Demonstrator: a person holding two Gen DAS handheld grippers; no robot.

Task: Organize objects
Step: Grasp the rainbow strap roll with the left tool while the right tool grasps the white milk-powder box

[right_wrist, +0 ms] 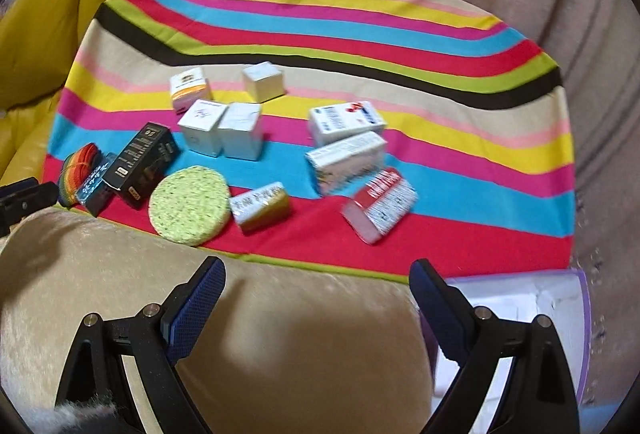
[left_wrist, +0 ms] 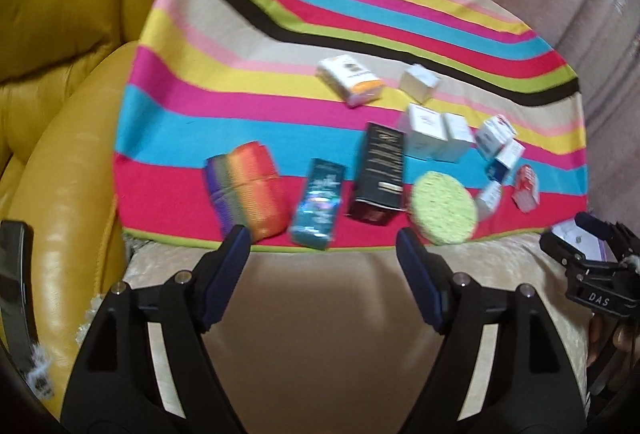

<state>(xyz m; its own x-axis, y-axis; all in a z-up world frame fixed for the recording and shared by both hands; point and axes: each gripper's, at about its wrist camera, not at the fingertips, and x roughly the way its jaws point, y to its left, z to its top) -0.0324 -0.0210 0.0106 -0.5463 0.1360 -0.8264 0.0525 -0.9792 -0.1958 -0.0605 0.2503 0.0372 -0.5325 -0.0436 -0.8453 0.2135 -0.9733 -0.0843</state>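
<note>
left wrist: both tools [left_wrist: 322,246] [right_wrist: 316,282] gape empty near the striped cloth [left_wrist: 280,105].

Left wrist view sits low over the beige cushion [left_wrist: 320,314], looking forward and down across the striped cloth [left_wrist: 280,105] from its near left end, yellow sofa [left_wrist: 60,73] alongside. Right wrist view looks the same way from further right, just as close, a white tray [right_wrist: 520,298] at its lower right. Both take in the green round sponge [left_wrist: 442,207] [right_wrist: 190,203] and black box [left_wrist: 378,173] [right_wrist: 142,163]; the left view also catches the right hand-held gripper [left_wrist: 576,242] at its edge.
</note>
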